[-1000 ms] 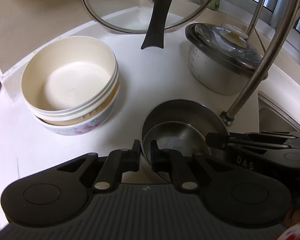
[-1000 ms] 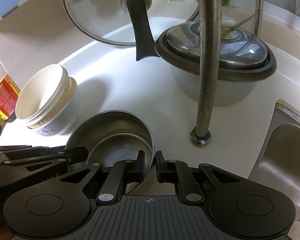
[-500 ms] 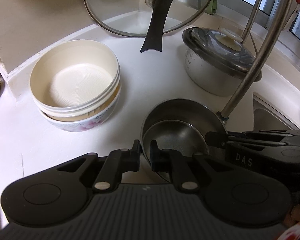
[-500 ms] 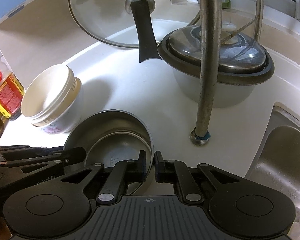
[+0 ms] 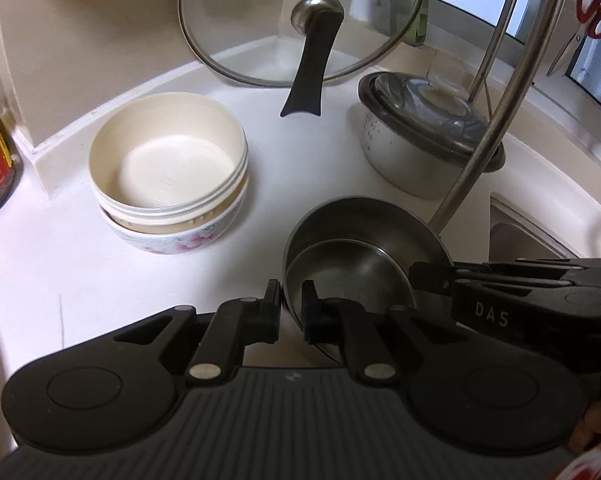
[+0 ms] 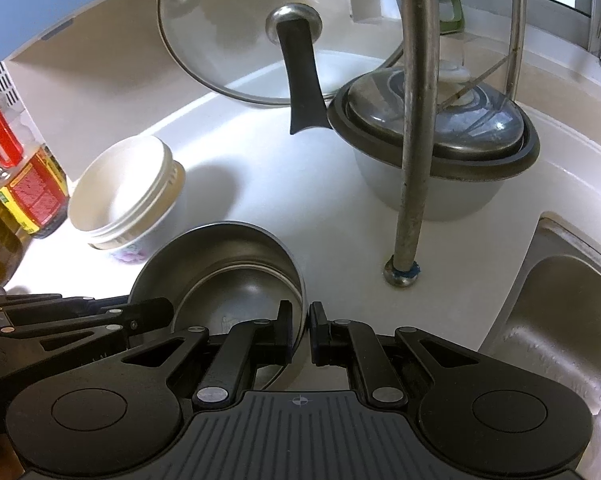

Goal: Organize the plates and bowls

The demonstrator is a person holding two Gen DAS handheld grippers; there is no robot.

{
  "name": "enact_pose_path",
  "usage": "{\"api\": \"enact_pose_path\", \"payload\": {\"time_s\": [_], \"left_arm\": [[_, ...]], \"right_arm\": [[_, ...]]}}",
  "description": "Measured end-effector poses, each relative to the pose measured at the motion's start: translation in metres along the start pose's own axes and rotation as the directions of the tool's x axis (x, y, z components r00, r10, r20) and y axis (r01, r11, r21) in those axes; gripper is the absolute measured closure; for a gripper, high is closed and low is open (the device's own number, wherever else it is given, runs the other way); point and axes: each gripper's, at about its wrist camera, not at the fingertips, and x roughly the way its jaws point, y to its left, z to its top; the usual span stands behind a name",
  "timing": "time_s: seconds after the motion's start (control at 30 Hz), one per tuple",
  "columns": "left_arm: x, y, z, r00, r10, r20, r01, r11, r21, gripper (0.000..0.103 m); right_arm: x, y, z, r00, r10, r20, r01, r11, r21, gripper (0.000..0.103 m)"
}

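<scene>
Two nested steel bowls (image 5: 364, 236) (image 6: 228, 252) are held between both grippers above the white counter. My left gripper (image 5: 291, 307) is shut on their left rim. My right gripper (image 6: 301, 330) is shut on their right rim; its fingers (image 5: 432, 280) also show in the left wrist view. A stack of cream bowls in a flowered bowl (image 5: 168, 168) (image 6: 124, 196) stands on the counter to the left, apart from the steel bowls.
A glass lid with a black handle (image 5: 308, 40) leans in the back corner. A lidded pot (image 5: 424, 140) stands at the right behind the curved faucet pipe (image 6: 412, 120). The sink (image 6: 560, 320) lies at the right. Oil bottles (image 6: 24, 176) stand far left.
Both grippers and the steel bowls have risen and drawn back a little; the cream bowl stack and pot look smaller and farther. Both grips are unchanged.
</scene>
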Motion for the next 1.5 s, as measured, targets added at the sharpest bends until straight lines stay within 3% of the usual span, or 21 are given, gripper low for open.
{"api": "enact_pose_path", "payload": {"time_s": [0.53,0.83,1.5], "left_arm": [[-0.054,0.018,0.001,0.995,0.019,0.096,-0.017,1.0,-0.024,0.094],[-0.074,0.038,0.014,0.984,0.07,0.164,-0.064,0.997,-0.045,0.094],[-0.06,0.075,0.061,0.97,0.117,0.212,-0.103,0.992,-0.076,0.094]], "right_arm": [[-0.037,0.034,0.009,0.997,0.056,0.059,-0.053,0.998,-0.046,0.095],[-0.039,0.062,0.027,0.991,0.101,0.093,-0.092,0.991,-0.099,0.095],[-0.006,0.093,0.084,0.981,0.132,0.145,-0.111,0.983,-0.147,0.096]]}}
